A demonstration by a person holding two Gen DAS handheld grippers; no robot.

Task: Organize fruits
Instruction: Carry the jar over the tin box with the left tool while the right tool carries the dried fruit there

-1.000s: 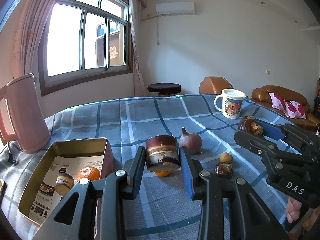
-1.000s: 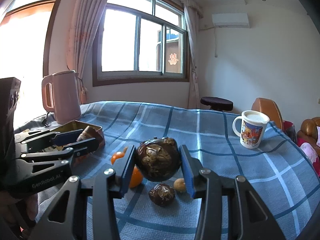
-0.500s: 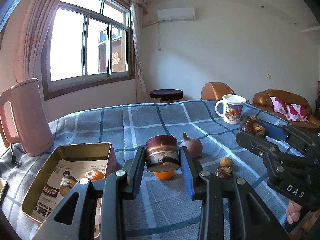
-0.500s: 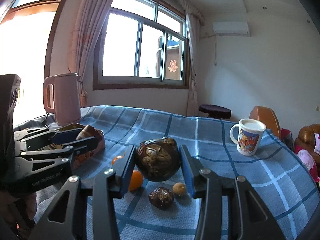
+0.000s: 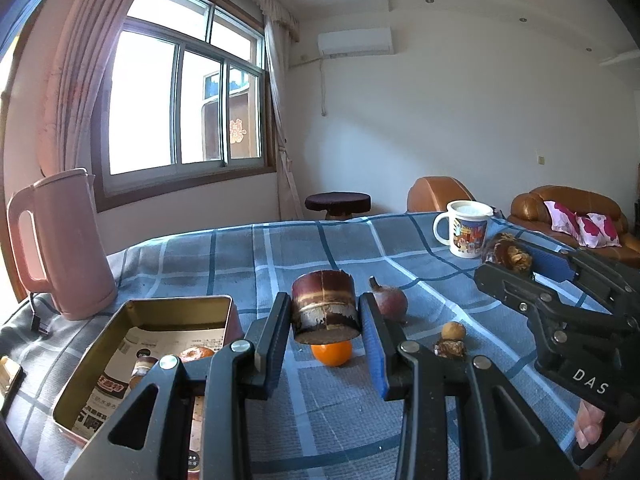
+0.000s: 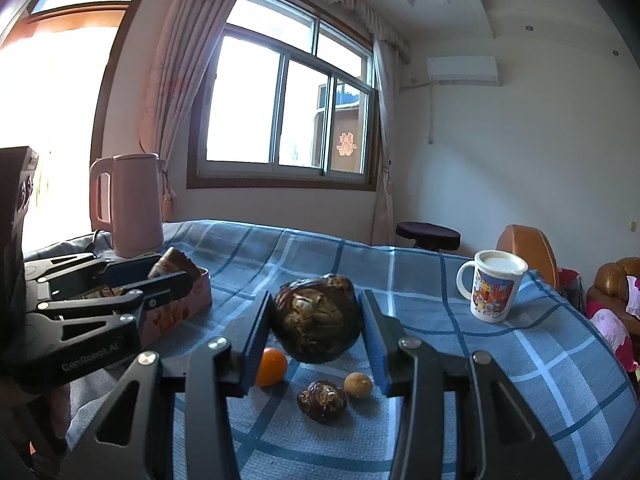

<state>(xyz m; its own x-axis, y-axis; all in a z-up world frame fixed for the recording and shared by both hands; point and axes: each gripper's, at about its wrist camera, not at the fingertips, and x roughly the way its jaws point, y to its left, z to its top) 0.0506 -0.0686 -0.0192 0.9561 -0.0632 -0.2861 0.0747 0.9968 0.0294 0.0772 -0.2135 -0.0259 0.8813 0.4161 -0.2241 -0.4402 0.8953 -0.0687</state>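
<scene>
Both cameras have tipped up a bit over the last second, so the fruit sits lower in view and more ceiling shows; nothing on the bench [image 5: 248, 256] has shifted. Left hand-held gripper [image 5: 325, 330] is clenched on a short brown cylinder chunk [image 5: 323, 307], carried clear above the cloth with the orange [image 5: 332, 353] lying under it. Right hand-held gripper [image 6: 317, 326] is clamped on a wrinkly dark fruit [image 6: 316, 317], also lifted off the bench. My guess is both are headed for the tin [image 5: 104, 356] on the left, which already has an orange fruit and another piece in it. Waiting on the cloth: a reddish bulb [image 5: 390, 300], a small dark fruit [image 6: 322, 395] and a little tan one [image 6: 359, 385].
</scene>
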